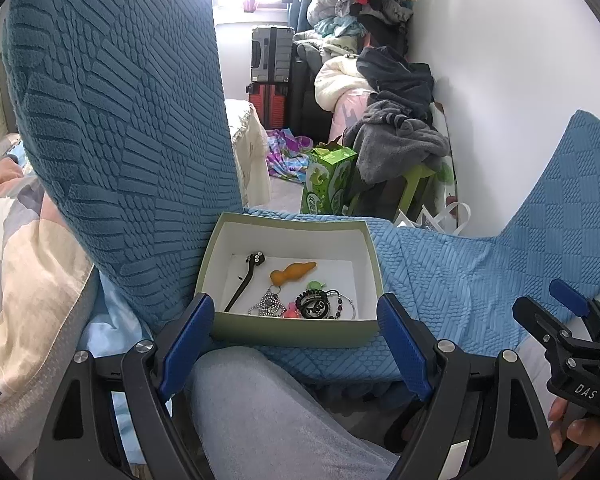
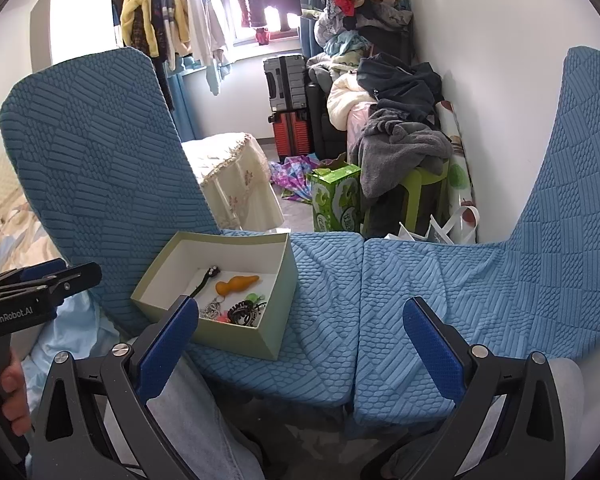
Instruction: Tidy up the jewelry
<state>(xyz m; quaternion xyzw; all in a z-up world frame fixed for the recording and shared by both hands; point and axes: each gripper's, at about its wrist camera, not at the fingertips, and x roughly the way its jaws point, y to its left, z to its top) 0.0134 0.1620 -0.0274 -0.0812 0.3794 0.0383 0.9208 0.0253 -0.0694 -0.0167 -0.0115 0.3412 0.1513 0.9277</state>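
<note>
We see a pale green box point(image 1: 288, 328) with a white inside sitting on the blue textured seat point(image 2: 328, 320), pushed up against the left chair back point(image 1: 120, 120), which probably keeps it from sliding. All the jewelry we can make out lies inside it, gathered toward the near wall: a dark hair stick point(image 1: 242, 282) leaning diagonally, an orange clip point(image 1: 294, 272), a rhinestone keychain point(image 1: 269, 303), a black claw clip point(image 1: 315, 304), a thin bead bracelet point(image 1: 346, 302), plus small pink and green bits we can't name.

The left gripper point(image 1: 296, 344) hovers low in front of the box with its fingers spread wide, one either side of the near wall, and nothing between them. It lines up straight on the box, likely so it can reach in or steady it. The right gripper point(image 2: 300, 344) is also wide open and empty, held over the bare seat to the right of the box and well apart from it, out of the way. In the left wrist view its tip shows at the right edge.

A knee in light grey trousers point(image 1: 268, 412) sits just below the box, so we judge the person sits facing it.

Pieces in the box fit either a sort about to start out of it or items already gathered in. We can't tell which.
</note>
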